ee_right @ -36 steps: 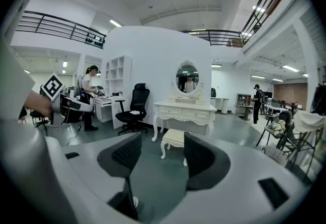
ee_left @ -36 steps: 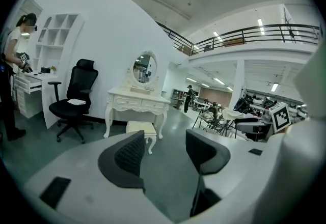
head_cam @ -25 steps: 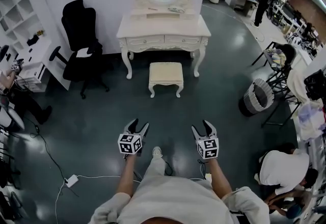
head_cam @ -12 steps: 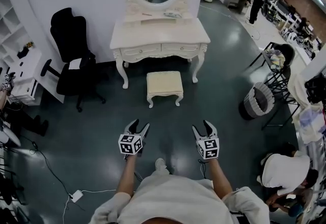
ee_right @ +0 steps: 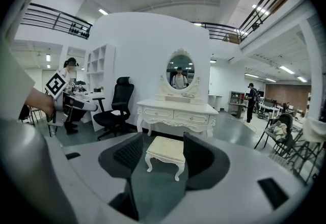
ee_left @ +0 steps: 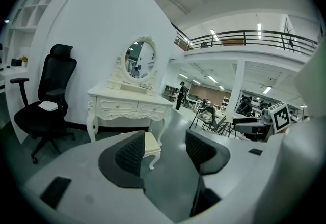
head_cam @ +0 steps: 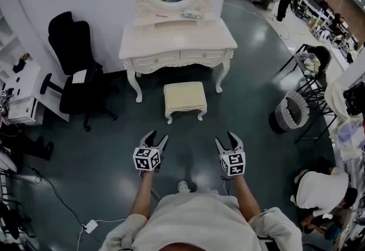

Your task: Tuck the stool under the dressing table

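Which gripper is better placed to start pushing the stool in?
Right, marginally: the right gripper has the stool framed between its open jaws; the left gripper sees it half behind one jaw. Both are well short.

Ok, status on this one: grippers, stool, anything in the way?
Left gripper and right gripper open, empty, short of the stool. Stool out in front of the table, not tucked. Nothing between; chair off left.

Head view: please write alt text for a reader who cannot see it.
A cream stool stands in front of a white dressing table, not yet tucked under it. Nearer, a person holds the left gripper and right gripper open and empty.
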Demonstrator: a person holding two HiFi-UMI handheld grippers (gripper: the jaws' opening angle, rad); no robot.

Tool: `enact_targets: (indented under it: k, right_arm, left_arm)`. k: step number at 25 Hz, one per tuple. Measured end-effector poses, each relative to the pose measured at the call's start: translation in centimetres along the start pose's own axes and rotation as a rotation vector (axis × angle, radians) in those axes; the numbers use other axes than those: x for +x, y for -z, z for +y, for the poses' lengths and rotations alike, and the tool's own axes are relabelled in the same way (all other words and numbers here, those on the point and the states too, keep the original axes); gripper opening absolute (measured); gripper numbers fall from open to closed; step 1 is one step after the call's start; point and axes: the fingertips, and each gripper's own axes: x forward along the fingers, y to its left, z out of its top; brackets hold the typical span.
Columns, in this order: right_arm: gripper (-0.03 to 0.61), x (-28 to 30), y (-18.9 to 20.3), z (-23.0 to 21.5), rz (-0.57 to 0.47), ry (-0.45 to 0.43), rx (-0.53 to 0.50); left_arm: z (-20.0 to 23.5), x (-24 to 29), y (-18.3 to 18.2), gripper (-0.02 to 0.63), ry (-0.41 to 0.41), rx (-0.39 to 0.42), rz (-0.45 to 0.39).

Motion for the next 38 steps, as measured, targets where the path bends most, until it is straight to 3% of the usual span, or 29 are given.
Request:
enact_targets:
  k: [20, 38]
  right_arm:
    - [0.232, 1.9, 2.4, 0.1, 0.043, -0.013, 0.016]
    - [0.232, 14.7, -0.8, -6.8, 0.069, -0.055, 0.019]
  left_arm:
    - [1.4, 1.2, 1.4, 0.244, -0.024, 0.002, 0.045]
    - [5.3, 14.3, -3.1, 0.244, -0.025, -0.001, 0.088]
